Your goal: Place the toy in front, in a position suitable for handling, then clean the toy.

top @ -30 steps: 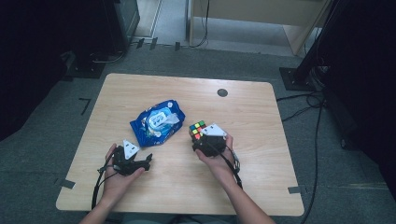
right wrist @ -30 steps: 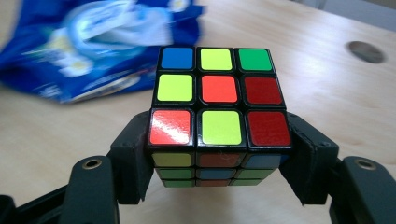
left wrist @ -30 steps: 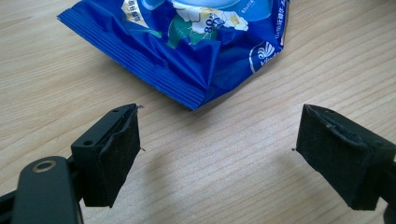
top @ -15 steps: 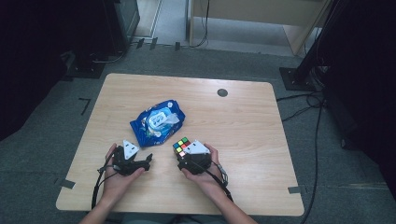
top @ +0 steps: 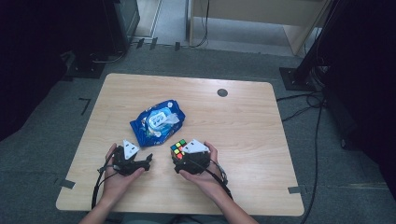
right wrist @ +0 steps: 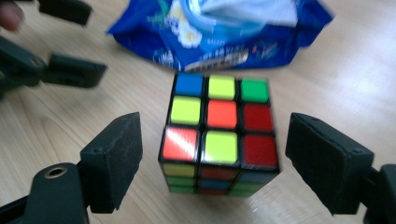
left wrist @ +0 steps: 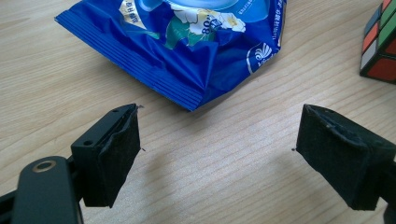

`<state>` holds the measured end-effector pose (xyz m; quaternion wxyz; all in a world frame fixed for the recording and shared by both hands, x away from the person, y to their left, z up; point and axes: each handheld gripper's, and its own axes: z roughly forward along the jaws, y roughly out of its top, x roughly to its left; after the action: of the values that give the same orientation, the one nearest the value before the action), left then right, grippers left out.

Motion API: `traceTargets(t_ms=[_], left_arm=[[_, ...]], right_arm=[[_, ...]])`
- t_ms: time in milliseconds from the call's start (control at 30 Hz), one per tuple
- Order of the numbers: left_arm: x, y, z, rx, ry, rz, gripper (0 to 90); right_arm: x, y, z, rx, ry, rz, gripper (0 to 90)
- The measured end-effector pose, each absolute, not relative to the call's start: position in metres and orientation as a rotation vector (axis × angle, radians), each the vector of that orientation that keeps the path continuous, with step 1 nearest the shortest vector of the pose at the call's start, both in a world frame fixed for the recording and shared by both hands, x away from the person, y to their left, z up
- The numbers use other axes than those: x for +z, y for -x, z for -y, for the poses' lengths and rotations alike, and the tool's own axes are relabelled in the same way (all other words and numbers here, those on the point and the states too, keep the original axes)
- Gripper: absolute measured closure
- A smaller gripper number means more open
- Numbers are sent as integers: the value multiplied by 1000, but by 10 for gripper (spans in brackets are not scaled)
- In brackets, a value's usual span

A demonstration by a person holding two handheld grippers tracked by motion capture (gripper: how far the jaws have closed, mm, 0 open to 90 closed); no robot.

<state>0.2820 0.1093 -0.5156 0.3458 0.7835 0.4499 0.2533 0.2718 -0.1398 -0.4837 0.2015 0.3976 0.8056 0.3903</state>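
Note:
A colour-scrambled puzzle cube (right wrist: 219,126) stands on the wooden table (top: 243,126) between the jaws of my right gripper (right wrist: 215,158). Those jaws have just been opening, and a gap shows on each side of the cube, so the pads are off it. From above, the cube (top: 178,148) sits at the tip of the right gripper (top: 180,157), near the table's front middle. My left gripper (left wrist: 219,154) rests open on the table with nothing between its pads, just short of a blue pack of wet wipes (left wrist: 187,42). The left gripper (top: 147,161) lies left of the cube.
The wipes pack (top: 158,122) lies behind both grippers with its lid flap raised. A small dark round cap (top: 222,92) is set into the table's far side. Cables (top: 317,121) trail on the floor to the right.
The right hand has carried the cube left and nearer the front edge, ending close to the left gripper. The left hand has stayed put.

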Motion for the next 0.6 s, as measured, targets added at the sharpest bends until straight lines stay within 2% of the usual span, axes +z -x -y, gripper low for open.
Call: traceTargets(t_ms=[267,400,600], left_arm=[[-516,-282,-109,661,-2030,-1169,137],[-516,-282,-109,659,-2029,-1172,137],[-516,-282,-110,654,-2028,-1172,137]], right_arm=[[-447,-285,145,1134,-1055,-2202,195],[-434,-306,143,1124,-1045,-2198,211],[-428,-347,136,1145,-1053,-2229,291]])
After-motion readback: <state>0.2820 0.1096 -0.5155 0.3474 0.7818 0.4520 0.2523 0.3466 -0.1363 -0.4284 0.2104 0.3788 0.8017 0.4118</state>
